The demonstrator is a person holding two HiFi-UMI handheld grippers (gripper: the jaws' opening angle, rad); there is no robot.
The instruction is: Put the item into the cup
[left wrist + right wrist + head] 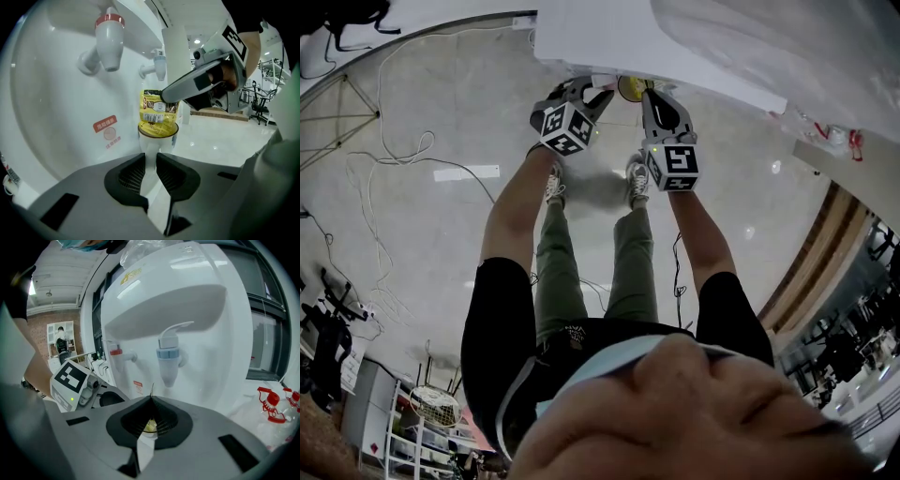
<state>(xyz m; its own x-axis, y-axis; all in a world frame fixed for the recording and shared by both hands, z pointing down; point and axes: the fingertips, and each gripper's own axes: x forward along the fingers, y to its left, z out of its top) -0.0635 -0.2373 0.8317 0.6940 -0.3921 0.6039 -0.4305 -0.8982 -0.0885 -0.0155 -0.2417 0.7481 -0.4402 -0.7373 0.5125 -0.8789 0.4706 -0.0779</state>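
A white paper cup (157,140) stands in front of a white water dispenser (56,93), below its taps. A yellow packet (158,112) sticks upright out of the cup's mouth. My left gripper (150,161) is shut on the cup's lower body, and the white wall fills the gap between its pads. My right gripper (165,97) comes in from the right and pinches the packet's top edge. In the right gripper view, the jaws of the right gripper (151,401) are shut on the thin packet edge, with yellow packet (150,426) showing below. Both grippers, left (598,92) and right (649,96), meet under the dispenser.
A red-capped tap (110,40) and a blue-capped tap (159,65) hang from the dispenser just above the cup. A red label (105,124) is on its front. Clear bags with red clips (271,401) lie to the right. Cables (403,150) trail on the tiled floor.
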